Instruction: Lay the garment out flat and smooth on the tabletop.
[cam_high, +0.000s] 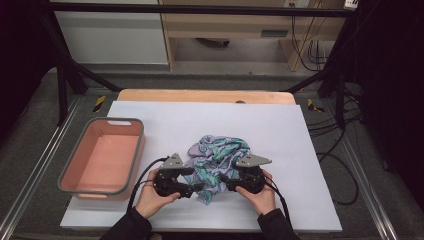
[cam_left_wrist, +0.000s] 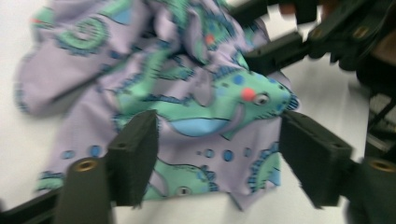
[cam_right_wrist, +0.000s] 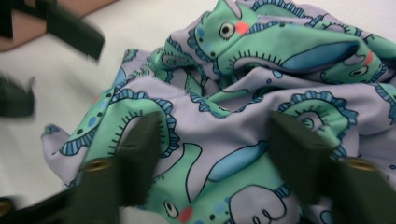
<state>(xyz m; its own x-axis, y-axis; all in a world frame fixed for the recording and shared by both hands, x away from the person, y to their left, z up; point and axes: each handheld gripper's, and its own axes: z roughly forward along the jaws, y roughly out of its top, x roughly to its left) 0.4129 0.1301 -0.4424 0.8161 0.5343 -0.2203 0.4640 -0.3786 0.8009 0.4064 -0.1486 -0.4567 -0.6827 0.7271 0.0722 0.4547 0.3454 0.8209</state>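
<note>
**White surface, crumpled cloth between two claws**

White sheeting covers the surface (cam_high: 280, 125), with a wooden edge showing at its far side and dark frame bars and cables beyond. A pink basin (cam_high: 102, 155) with a grey rim sits on the left part of the sheet, well apart from the work.

Near the front middle lies a crumpled cloth (cam_high: 216, 160), lilac with green and blue cartoon creatures. The left claw (cam_high: 197, 187) points in at the cloth's near left edge; in the left gripper view its jaws stand wide with a corner of the cloth (cam_left_wrist: 205, 126) lying between them, and the pads do not press on it. The right claw (cam_high: 223, 181) comes in from the opposite side; in the right gripper view its jaws stand apart over a fold of the cloth (cam_right_wrist: 233, 140), with fabric between them but not pinched.
</note>
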